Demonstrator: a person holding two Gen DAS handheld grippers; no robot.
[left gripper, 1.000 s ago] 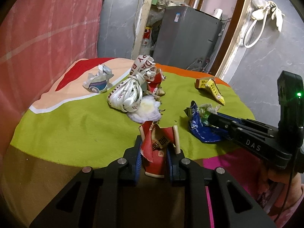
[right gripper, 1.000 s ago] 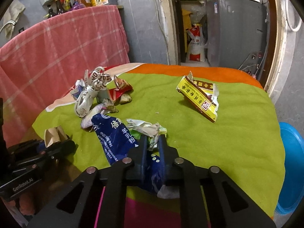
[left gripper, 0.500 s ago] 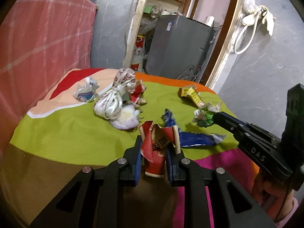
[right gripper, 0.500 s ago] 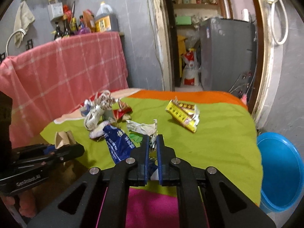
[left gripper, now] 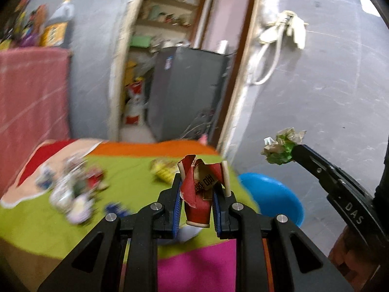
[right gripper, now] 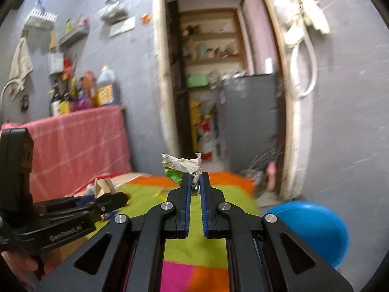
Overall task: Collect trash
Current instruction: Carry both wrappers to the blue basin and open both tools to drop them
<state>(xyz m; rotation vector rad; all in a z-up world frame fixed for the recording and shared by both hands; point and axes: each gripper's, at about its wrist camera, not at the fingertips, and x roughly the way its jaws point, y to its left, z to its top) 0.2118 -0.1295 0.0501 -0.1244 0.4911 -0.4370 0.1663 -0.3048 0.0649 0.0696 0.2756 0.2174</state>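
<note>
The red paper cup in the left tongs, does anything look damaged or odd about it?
Yes. The red paper cup is torn open and crushed, its rim splayed into ragged flaps above the left tongs, which pinch it by its sides.

Both tongs lifted their trash off the table (left gripper: 136, 170)

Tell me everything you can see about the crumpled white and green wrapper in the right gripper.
The crumpled wrapper is a small wad of thin, creased film or paper, off-white on top with a bright green patch below. It sticks out past the tips of the right gripper, whose jaws are shut on its lower edge. It is held in the air, touching nothing else, above the green cloth and up and to the left of the blue basin. The left wrist view shows the same wad, clear of the table.
</note>
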